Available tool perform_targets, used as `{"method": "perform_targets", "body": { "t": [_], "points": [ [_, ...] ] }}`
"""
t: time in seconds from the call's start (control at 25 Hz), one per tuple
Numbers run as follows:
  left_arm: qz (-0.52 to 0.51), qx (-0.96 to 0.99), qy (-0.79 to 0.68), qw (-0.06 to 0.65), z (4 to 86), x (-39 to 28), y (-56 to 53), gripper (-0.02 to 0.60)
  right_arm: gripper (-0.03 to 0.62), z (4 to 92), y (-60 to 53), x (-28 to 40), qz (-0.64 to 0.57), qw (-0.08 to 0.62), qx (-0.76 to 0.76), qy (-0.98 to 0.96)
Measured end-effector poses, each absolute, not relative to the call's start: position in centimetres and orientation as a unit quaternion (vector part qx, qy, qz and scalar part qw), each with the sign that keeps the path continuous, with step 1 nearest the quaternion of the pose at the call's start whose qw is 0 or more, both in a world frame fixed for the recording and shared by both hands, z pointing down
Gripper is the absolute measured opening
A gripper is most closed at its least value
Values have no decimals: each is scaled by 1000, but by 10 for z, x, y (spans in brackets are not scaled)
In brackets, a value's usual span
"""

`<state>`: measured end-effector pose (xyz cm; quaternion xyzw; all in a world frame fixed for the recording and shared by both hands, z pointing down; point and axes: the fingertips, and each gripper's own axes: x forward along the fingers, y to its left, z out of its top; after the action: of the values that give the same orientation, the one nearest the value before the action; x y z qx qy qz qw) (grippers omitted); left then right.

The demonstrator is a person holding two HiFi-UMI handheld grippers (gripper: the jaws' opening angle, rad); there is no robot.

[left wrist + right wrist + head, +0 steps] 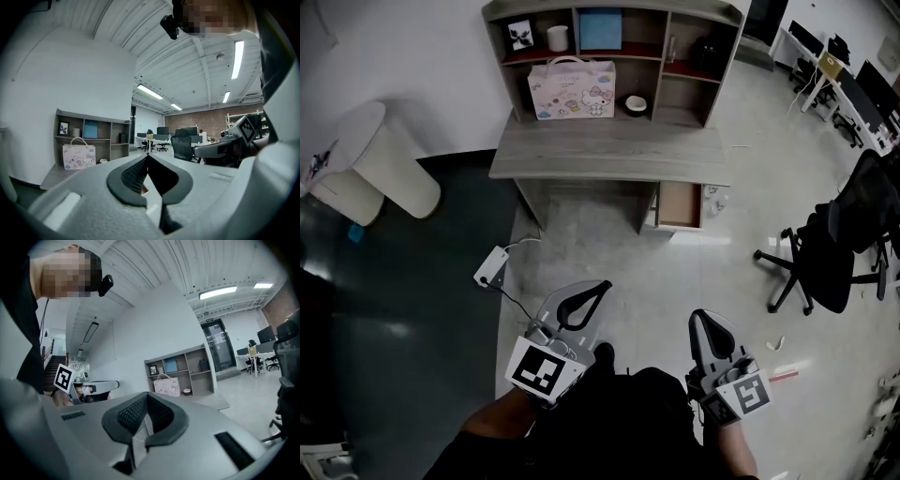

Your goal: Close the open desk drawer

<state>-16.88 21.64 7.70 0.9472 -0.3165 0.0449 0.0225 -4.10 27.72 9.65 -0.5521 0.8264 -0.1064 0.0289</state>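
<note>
In the head view the grey desk [609, 155] with its shelf unit stands ahead of me against the wall. Its drawer [679, 204] hangs pulled out under the right end of the top, showing a bare wooden inside. My left gripper [602, 285] and right gripper [697, 317] are held low over the floor, well short of the desk. Both point toward it, jaws shut with nothing between them. The left gripper view shows its closed tips [147, 155] with the desk [50, 177] far off at the left. In the right gripper view the desk [212, 402] lies beyond the shut tips [146, 393].
A black office chair [834, 248] stands on the floor right of the drawer. A white power strip [490, 266] with its cable lies left of my path. A white bin [389, 159] is at the far left. A pink bag [572, 89] sits on the desk.
</note>
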Motion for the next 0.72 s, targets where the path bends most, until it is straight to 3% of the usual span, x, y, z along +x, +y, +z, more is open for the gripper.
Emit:
{"method": "perform_targets", "body": {
  "t": [0.72],
  "points": [
    [74, 933, -347, 60, 115, -83, 6, 8, 11, 138, 58, 43, -156, 19, -510, 846]
  ]
}}
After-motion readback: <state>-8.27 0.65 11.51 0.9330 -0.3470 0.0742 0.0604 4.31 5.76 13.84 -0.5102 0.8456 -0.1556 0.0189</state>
